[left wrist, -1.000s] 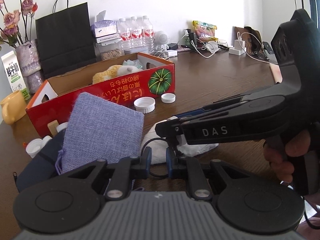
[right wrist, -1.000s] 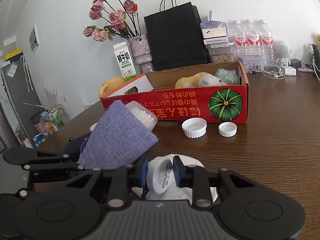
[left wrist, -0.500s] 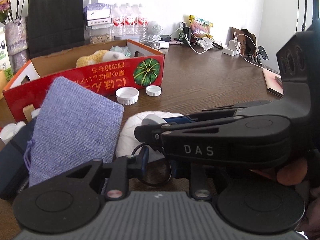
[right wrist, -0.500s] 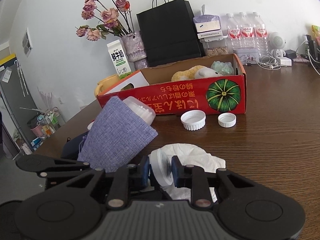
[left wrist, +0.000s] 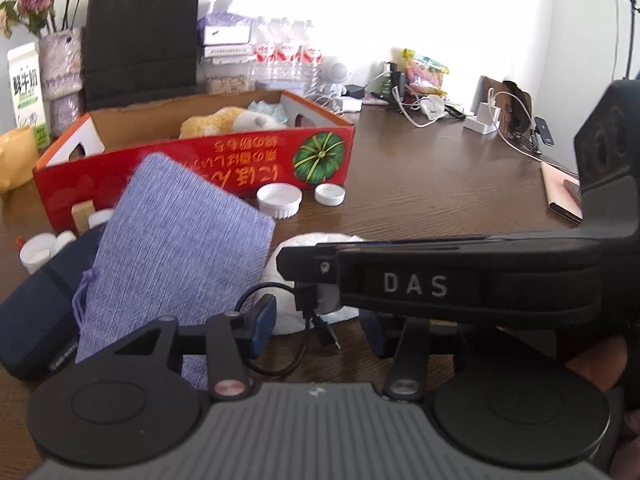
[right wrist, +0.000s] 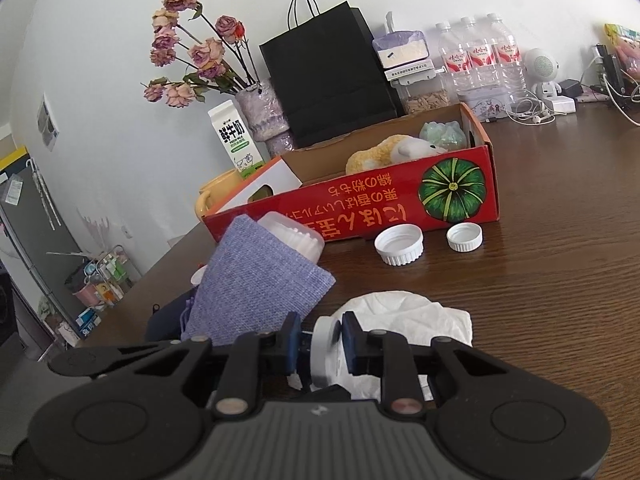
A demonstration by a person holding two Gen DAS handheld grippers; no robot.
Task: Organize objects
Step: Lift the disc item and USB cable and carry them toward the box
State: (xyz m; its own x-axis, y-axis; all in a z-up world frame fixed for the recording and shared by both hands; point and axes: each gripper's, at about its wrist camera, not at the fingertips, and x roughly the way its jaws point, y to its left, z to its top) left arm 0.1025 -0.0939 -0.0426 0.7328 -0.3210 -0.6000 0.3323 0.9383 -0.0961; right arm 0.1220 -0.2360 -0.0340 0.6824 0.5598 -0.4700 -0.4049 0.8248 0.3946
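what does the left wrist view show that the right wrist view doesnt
Only the left wrist view shows the black cable between the open left gripper fingers and the chargers far right. Only the right wrist view shows the right gripper shut on a white lid, and the fridge. Both show the red box, purple pouch and tissue.

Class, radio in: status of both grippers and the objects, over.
Left gripper open around black cable. Right gripper shut on white cap. Red box ahead; tissue, purple pouch close by.
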